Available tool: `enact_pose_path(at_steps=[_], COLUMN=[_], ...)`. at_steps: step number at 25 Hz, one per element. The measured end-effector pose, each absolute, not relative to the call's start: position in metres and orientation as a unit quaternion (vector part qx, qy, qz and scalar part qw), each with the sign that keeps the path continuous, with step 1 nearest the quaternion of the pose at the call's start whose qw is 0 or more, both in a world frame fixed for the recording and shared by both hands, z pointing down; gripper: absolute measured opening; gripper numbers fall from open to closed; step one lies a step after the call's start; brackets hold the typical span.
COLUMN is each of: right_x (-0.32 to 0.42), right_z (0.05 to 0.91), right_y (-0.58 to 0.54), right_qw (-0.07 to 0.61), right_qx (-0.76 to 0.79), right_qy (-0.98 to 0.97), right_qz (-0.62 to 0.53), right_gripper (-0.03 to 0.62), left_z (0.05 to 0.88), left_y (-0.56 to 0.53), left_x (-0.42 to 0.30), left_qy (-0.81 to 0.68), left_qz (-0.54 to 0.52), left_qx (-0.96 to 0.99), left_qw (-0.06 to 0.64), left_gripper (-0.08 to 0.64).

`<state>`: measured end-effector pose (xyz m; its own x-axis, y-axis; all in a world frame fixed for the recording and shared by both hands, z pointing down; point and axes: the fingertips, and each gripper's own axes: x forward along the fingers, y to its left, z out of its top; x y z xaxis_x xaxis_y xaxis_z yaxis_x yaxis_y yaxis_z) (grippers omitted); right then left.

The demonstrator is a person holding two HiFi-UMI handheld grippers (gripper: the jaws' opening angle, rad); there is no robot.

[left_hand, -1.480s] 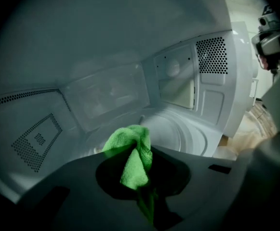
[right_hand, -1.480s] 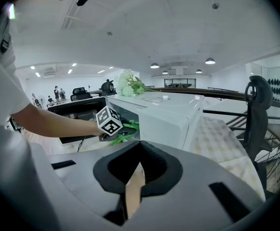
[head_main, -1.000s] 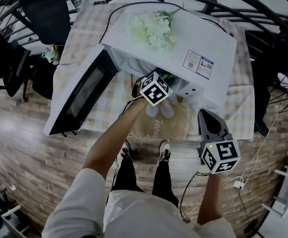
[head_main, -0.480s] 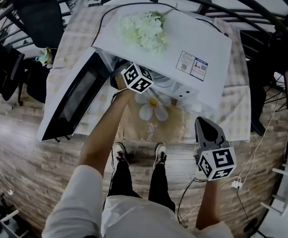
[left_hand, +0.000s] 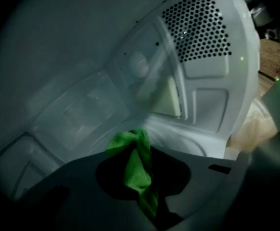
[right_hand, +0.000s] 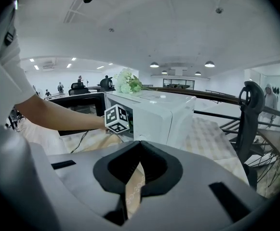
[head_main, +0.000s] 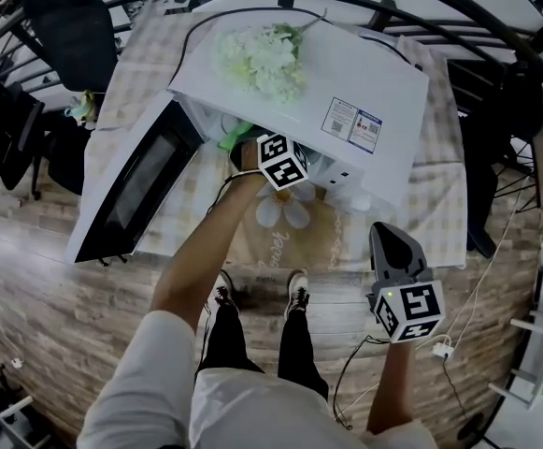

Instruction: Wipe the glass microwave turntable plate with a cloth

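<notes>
My left gripper [head_main: 252,148] reaches into the open white microwave [head_main: 346,73] and is shut on a green cloth [head_main: 236,137]. In the left gripper view the cloth [left_hand: 137,170] hangs bunched between the jaws of that gripper [left_hand: 140,153], inside the dim cavity. A pale curved rim just past the cloth looks like the glass turntable plate [left_hand: 188,134]; whether cloth and plate touch is unclear. My right gripper [head_main: 390,237] hangs shut and empty off the table's near right edge, pointing at the microwave [right_hand: 154,112].
The microwave door [head_main: 135,190] stands swung open to the left. White flowers [head_main: 262,54] lie on the microwave's top. A beige flower-print mat [head_main: 285,218] lies on the checked tablecloth [head_main: 439,204]. Black chairs [head_main: 75,26] stand at far left; a railing runs behind.
My left gripper swung left inside the microwave opening, then partly back right; the green cloth now shows left of its cube. The right gripper has barely moved.
</notes>
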<state>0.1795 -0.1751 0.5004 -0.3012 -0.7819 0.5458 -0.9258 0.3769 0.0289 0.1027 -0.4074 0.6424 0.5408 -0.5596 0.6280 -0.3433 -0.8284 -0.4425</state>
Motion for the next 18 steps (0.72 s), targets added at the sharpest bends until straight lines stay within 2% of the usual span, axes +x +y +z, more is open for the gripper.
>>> enact_pose_path(at_steps=[5, 9, 13, 18], right_x=[0.180, 0.176, 0.163, 0.147], right_z=[0.473, 0.434, 0.380, 0.328], right_y=[-0.174, -0.175, -0.166, -0.188], right_qw=[0.234, 0.222, 0.201, 0.182], right_qx=[0.544, 0.552, 0.559, 0.563], right_qy=[-0.795, -0.797, -0.801, -0.806], right_qz=[0.130, 0.107, 0.073, 0.020], right_gripper=[0.014, 0.014, 0.015, 0.015], left_z=[0.639, 0.613, 0.550, 0.465], left_y=[-0.352, -0.314, -0.280, -0.279], left_x=[0.115, 0.094, 0.052, -0.011], left_qy=[0.197, 0.201, 0.245, 0.324], left_qz=[-0.374, -0.343, -0.277, -0.184], left_qx=[-0.903, -0.917, -0.929, -0.927], left_qw=[0.071, 0.027, -0.020, -0.041], left_gripper=[0.051, 0.051, 0.051, 0.051])
